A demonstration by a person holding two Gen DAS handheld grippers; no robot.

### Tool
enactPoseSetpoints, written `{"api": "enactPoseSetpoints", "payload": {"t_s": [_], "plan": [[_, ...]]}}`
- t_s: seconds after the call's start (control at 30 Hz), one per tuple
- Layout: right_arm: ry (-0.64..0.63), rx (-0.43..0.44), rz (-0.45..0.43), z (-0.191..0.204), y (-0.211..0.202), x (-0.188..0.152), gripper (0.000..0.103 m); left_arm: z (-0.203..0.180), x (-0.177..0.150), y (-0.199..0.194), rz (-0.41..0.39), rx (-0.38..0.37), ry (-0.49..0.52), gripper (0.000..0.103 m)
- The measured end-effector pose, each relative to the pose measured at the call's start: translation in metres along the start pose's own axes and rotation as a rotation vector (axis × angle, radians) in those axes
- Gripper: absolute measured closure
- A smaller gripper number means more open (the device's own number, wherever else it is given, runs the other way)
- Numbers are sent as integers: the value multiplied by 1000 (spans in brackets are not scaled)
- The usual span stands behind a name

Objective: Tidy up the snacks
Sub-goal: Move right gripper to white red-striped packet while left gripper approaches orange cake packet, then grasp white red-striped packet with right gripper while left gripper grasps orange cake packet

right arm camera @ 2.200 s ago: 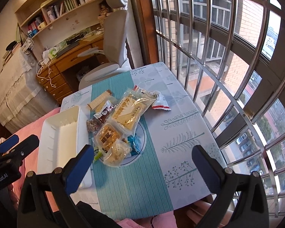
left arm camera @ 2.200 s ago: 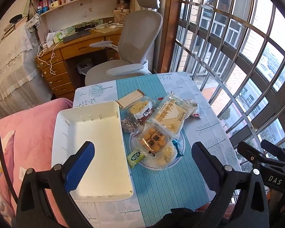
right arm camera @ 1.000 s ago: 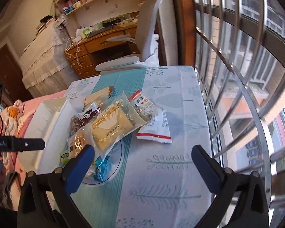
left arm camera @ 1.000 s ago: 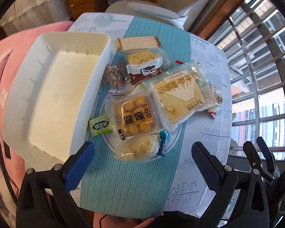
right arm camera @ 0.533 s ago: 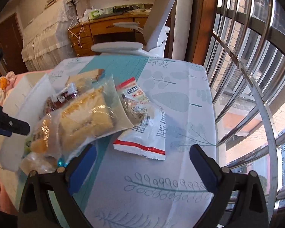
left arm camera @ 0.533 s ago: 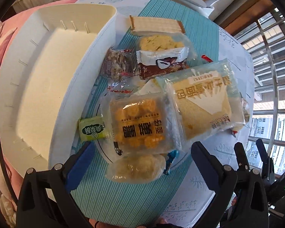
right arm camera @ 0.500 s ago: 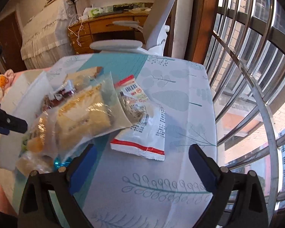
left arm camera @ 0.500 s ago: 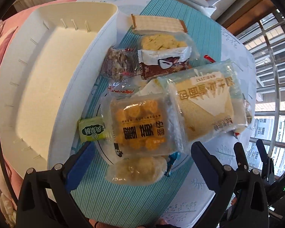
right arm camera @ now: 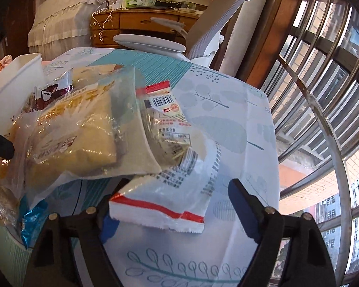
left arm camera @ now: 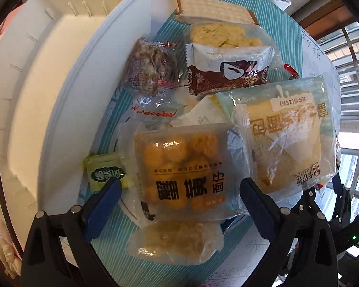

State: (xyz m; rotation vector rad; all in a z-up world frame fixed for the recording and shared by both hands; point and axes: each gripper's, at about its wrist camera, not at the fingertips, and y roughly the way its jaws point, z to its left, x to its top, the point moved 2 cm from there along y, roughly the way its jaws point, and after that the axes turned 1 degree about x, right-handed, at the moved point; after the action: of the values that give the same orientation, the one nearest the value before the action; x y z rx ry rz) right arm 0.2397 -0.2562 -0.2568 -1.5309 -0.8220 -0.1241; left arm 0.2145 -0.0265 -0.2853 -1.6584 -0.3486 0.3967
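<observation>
Nothing's sorted yet: white bin (left arm camera: pixel 31 110) empty, snacks piled beside it; my right gripper (right arm camera: pixel 170 205) narrowing around the red-striped packet (right arm camera: pixel 179 191), not yet gripping it.

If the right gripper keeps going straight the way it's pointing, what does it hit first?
Most likely the white packet with the red stripe. It lies between the open jaws of the right gripper, which have just been closing, with its near edge closest to the camera. Depth is hard to judge, so whether a jaw touches it already is unclear.

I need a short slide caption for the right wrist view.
Right gripper, jaws closing, straddles a red-striped white packet beside piled snacks.
</observation>
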Motion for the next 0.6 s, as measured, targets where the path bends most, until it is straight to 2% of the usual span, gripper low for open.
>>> {"api": "enactPoseSetpoints", "payload": {"t_s": [0.2,0.6], "plan": [[-1,5,11,2,5,3,38,-1,5,10,-2,-47,-4,9],[32,27,38,-7,-4,-3,48,3,3,16,-19,-52,11,18]]}}
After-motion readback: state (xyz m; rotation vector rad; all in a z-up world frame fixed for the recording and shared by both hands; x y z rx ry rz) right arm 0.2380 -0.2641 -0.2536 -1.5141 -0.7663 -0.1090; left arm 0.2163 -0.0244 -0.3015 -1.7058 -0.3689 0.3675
